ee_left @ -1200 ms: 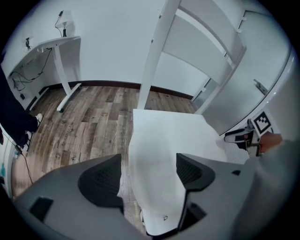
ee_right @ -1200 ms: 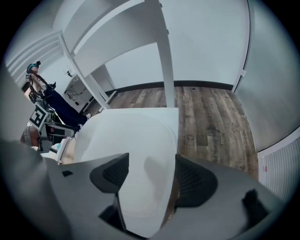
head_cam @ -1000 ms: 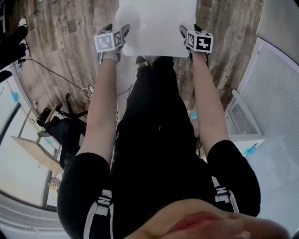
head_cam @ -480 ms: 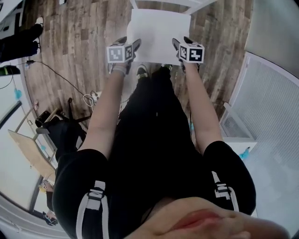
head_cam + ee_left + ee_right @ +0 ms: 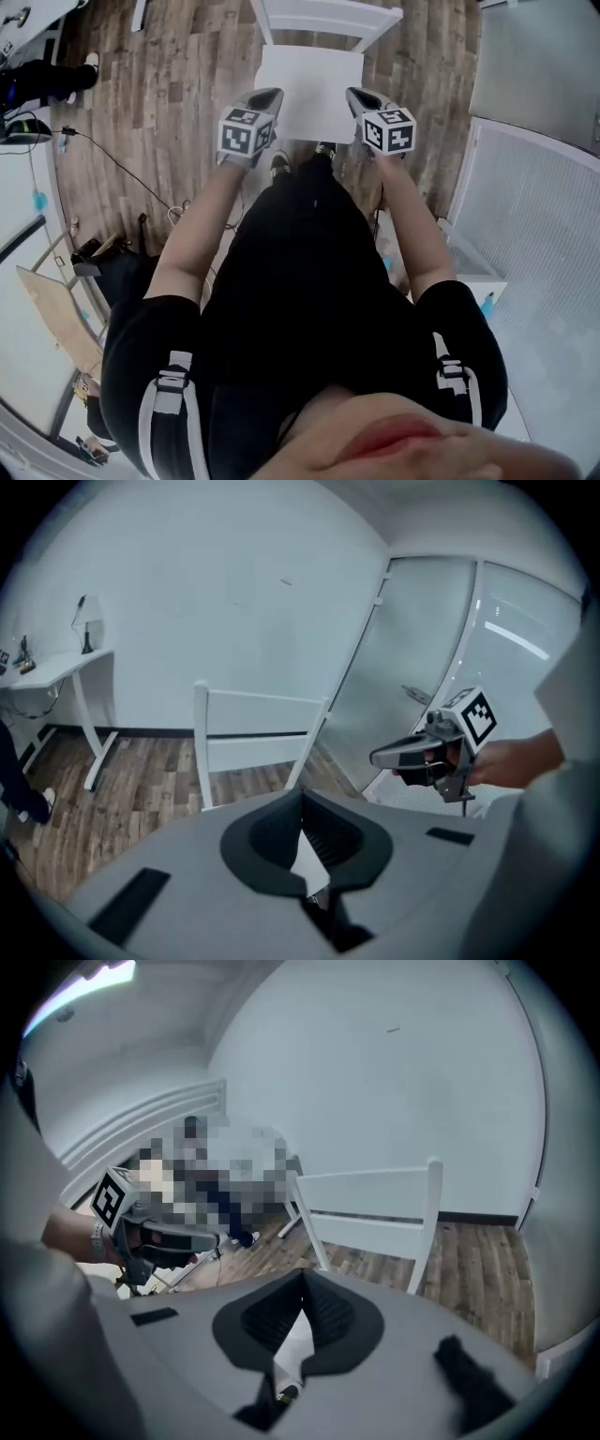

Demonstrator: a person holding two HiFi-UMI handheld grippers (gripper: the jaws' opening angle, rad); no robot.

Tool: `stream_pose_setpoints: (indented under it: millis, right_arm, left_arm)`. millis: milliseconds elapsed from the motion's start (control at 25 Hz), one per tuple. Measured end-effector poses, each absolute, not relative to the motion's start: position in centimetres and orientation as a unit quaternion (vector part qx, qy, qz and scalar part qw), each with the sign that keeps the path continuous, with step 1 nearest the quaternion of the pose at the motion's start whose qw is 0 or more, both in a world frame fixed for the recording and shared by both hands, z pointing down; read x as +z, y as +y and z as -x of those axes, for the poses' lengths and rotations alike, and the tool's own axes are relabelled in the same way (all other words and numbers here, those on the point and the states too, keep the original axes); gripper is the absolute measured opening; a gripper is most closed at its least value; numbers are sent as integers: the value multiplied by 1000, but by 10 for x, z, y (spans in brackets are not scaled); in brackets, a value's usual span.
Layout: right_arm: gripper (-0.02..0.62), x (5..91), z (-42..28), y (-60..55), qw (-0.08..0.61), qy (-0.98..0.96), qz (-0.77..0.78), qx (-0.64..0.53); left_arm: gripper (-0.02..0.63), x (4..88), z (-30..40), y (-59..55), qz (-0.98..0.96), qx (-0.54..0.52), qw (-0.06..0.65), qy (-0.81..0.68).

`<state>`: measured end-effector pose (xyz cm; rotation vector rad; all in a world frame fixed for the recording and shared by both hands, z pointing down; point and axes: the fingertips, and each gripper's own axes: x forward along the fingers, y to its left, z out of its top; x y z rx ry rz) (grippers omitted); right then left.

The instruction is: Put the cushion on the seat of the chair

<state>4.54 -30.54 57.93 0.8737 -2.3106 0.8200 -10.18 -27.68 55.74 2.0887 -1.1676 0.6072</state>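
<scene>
This looks like an office or a plain studio room rather than a home. A wood-plank laminate floor (image 5: 141, 103) runs under bare white walls (image 5: 216, 592), and one side is closed by tall frosted glass partition panels (image 5: 422, 630). A slim white desk (image 5: 66, 665) with a small black lamp (image 5: 87, 625) stands against the wall. A thin black cable (image 5: 117, 164) trails across the floor, and a white wooden slat-back chair (image 5: 253, 752) stands in the open.
</scene>
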Motion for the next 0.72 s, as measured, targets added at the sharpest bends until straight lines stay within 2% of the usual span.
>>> stream_pose_setpoints:
  millis: [360, 720]
  right_arm:
    - [17, 393, -24, -287, 135, -929, -296, 175]
    - [17, 267, -13, -279, 55, -952, -291, 75]
  left_arm:
    - [11, 407, 69, -269, -866, 135, 229, -424]
    - [11, 272, 56, -279, -902, 62, 101, -416]
